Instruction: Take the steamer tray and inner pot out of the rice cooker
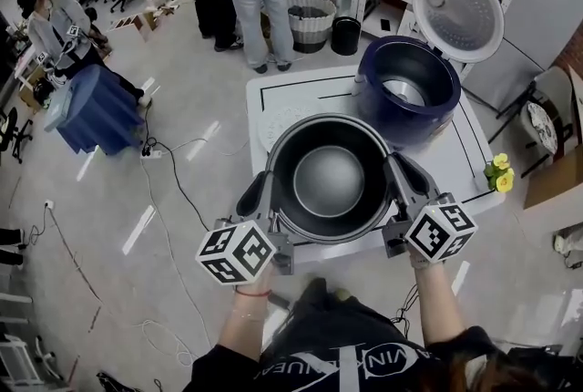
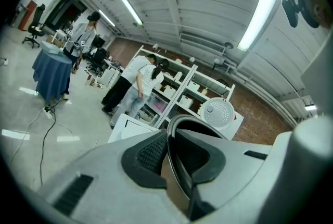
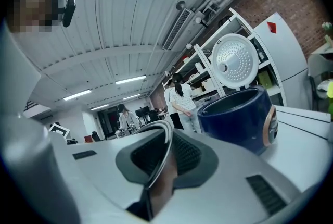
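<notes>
Dark-grey inner pot (image 1: 330,179), round and empty, has its rim pinched by left gripper (image 1: 261,195) and right gripper (image 1: 398,180).

White round tray (image 1: 267,128) partly behind the inner pot (image 1: 330,180); pot's underside out of sight.

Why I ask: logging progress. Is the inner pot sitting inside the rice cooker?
No: the left gripper and right gripper hold the inner pot by its rim, outside the open rice cooker.
</notes>
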`<state>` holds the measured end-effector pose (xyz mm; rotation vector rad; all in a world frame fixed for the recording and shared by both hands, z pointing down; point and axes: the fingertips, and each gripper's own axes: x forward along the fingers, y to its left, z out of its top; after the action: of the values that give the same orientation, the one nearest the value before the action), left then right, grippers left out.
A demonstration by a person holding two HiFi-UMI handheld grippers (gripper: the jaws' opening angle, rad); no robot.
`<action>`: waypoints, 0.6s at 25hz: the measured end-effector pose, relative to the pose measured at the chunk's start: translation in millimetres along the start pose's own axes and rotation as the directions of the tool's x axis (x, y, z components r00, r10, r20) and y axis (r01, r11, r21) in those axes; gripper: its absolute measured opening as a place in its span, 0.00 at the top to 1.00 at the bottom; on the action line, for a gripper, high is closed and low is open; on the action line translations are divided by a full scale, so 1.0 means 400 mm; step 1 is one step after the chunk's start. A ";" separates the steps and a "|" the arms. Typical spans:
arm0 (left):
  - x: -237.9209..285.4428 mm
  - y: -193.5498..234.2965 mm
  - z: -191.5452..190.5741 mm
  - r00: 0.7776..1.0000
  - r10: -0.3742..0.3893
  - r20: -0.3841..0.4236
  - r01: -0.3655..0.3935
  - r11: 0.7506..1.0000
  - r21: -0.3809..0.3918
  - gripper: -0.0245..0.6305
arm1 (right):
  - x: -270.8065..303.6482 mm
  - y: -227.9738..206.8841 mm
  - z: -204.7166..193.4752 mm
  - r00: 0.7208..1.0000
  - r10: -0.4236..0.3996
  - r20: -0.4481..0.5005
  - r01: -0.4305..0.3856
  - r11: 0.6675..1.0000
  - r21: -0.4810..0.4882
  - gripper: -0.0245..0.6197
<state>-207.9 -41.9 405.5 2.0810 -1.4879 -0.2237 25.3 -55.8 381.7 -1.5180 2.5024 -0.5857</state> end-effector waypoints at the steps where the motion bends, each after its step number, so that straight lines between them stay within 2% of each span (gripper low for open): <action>1: -0.003 0.004 -0.008 1.000 0.010 -0.004 -0.010 1.000 -0.003 0.89 | -0.003 -0.001 -0.008 1.000 0.006 -0.004 -0.006 1.000 0.009 0.90; 15: -0.064 0.061 -0.129 0.989 0.121 -0.084 -0.123 0.992 -0.027 0.89 | -0.040 -0.027 -0.168 0.992 0.031 -0.123 -0.017 0.993 0.115 0.90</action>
<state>-214.5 -5.9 456.5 1.9420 -1.5452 -0.1126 19.7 -29.6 446.2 -1.4506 2.5245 -0.8288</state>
